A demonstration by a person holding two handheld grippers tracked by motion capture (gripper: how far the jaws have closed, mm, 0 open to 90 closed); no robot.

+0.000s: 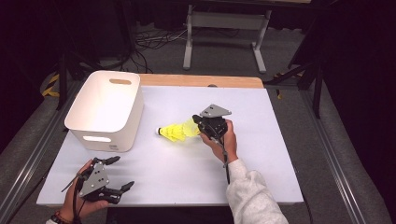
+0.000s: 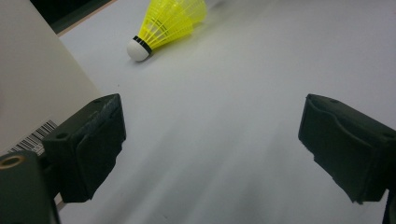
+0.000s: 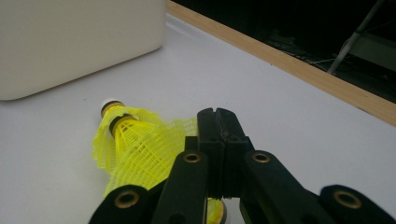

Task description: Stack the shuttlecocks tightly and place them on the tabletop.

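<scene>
White desk (image 1: pixel 261 158) carries a yellow mesh-skirted plastic shuttlecock (image 1: pixel 177 131) at centre, its skirt clenched by the right hand-held gripper (image 1: pixel 201 123). Left hand-held gripper (image 1: pixel 116 175) idles released at seven o'clock. Next, likely a lift toward the white plastic bin (image 1: pixel 135 109) at ten o'clock.

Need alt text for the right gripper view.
The right tool, jaws closed together, pinches the skirt of crushed yellow plastic shuttlecocks lying on a white table. A white bin stands behind them at upper left.
</scene>
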